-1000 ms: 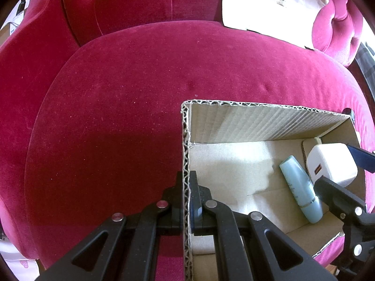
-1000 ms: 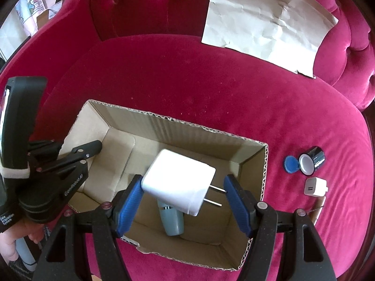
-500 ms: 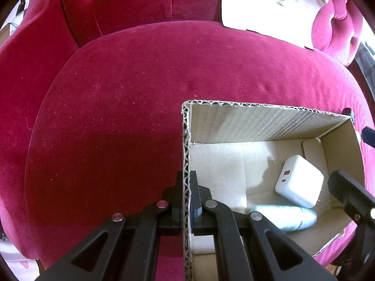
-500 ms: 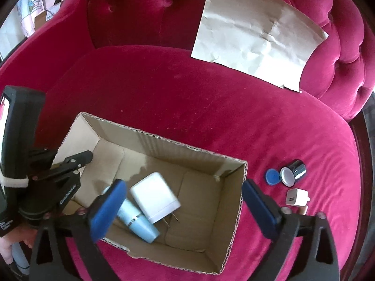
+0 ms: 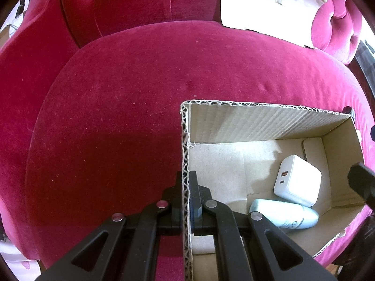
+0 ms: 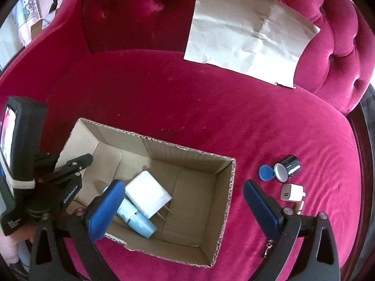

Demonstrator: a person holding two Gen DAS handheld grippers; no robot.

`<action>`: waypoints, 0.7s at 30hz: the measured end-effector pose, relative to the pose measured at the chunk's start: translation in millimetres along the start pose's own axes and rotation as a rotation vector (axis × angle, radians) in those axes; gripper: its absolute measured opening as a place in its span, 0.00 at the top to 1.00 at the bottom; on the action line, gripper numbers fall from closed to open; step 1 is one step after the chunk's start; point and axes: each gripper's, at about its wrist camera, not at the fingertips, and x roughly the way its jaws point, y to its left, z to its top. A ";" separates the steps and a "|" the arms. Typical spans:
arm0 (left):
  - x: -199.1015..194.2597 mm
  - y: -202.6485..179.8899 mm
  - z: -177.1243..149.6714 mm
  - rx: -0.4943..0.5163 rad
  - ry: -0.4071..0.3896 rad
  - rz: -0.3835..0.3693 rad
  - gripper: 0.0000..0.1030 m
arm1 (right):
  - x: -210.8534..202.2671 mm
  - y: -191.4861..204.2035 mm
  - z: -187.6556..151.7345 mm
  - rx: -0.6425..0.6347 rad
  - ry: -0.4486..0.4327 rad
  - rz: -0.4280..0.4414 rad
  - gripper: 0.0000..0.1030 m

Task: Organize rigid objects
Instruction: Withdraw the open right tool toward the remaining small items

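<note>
Your left gripper (image 5: 187,187) is clamped on the cardboard box (image 6: 187,151) at its end wall, while your right gripper (image 6: 182,201) hangs spread wide and empty above it. The white charger (image 6: 147,193) lies on the box floor near that clamped end, prongs aimed at the opposite end, leaning on the pale blue bottle (image 6: 136,220), whose long axis runs along the near wall.

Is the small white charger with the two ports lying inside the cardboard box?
No, the small white charger lies on the red cushion, outside the cardboard box.
</note>
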 end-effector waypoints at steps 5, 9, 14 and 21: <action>0.0 -0.3 0.4 0.000 0.000 0.001 0.97 | -8.7 -9.2 -0.4 0.016 -0.006 0.001 0.00; 0.1 -0.2 0.3 -0.001 0.000 0.001 0.97 | -18.9 -19.5 0.4 0.029 -0.023 -0.005 0.00; 0.3 0.1 0.0 0.001 0.000 0.000 0.97 | -31.3 -35.9 0.8 0.051 -0.041 -0.013 0.00; 0.0 1.1 0.2 -0.002 0.001 -0.002 0.97 | -43.1 -62.1 -3.6 0.088 -0.064 -0.039 0.00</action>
